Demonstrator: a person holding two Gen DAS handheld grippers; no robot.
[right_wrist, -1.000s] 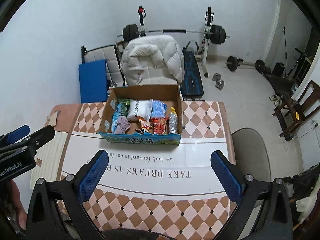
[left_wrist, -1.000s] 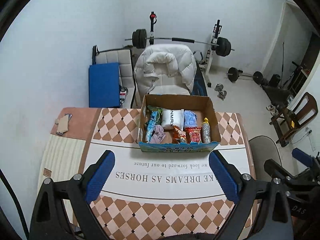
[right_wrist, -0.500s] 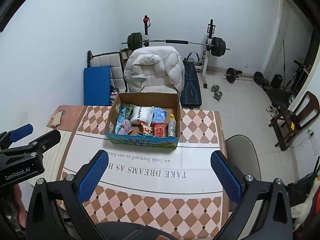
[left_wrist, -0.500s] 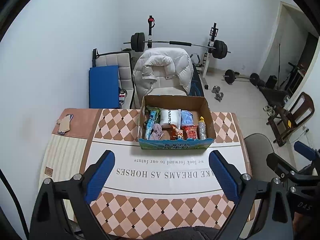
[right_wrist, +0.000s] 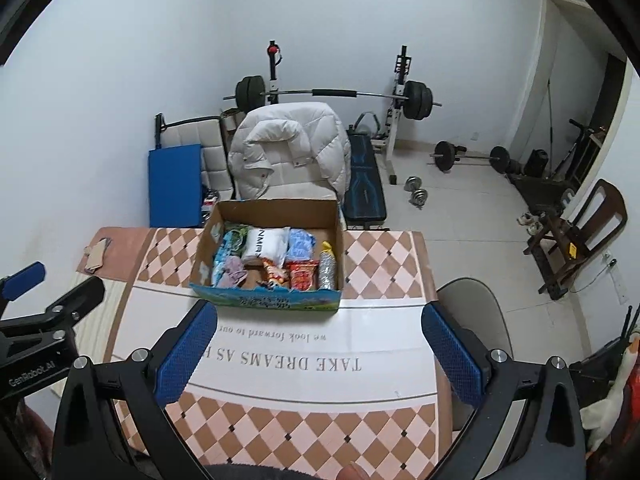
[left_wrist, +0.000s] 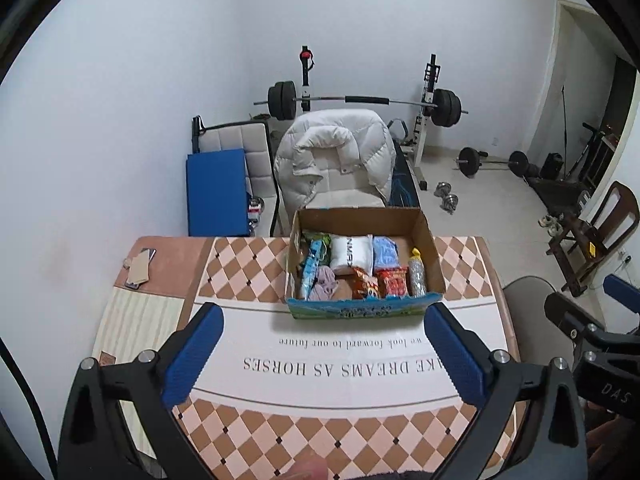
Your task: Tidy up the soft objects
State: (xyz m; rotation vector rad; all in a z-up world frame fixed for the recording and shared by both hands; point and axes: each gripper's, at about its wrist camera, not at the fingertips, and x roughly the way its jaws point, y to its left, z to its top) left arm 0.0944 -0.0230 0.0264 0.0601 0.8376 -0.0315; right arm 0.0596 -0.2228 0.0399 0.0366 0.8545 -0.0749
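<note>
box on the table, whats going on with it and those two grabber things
Nothing is being handled yet. A person holds two tongs above the near side of the table, both open and empty: the left tongs and the right tongs. The box sits apart from them on the far half, packed with soft things such as a white pack, a purple cloth and snack bags.

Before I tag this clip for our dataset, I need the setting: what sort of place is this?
Most likely a spare room in a home, used as a gym. A barbell sits on a rack by the wall, dumbbells lie on the tiled floor, and the cardboard box of soft goods stands on a tablecloth-covered table.
</note>
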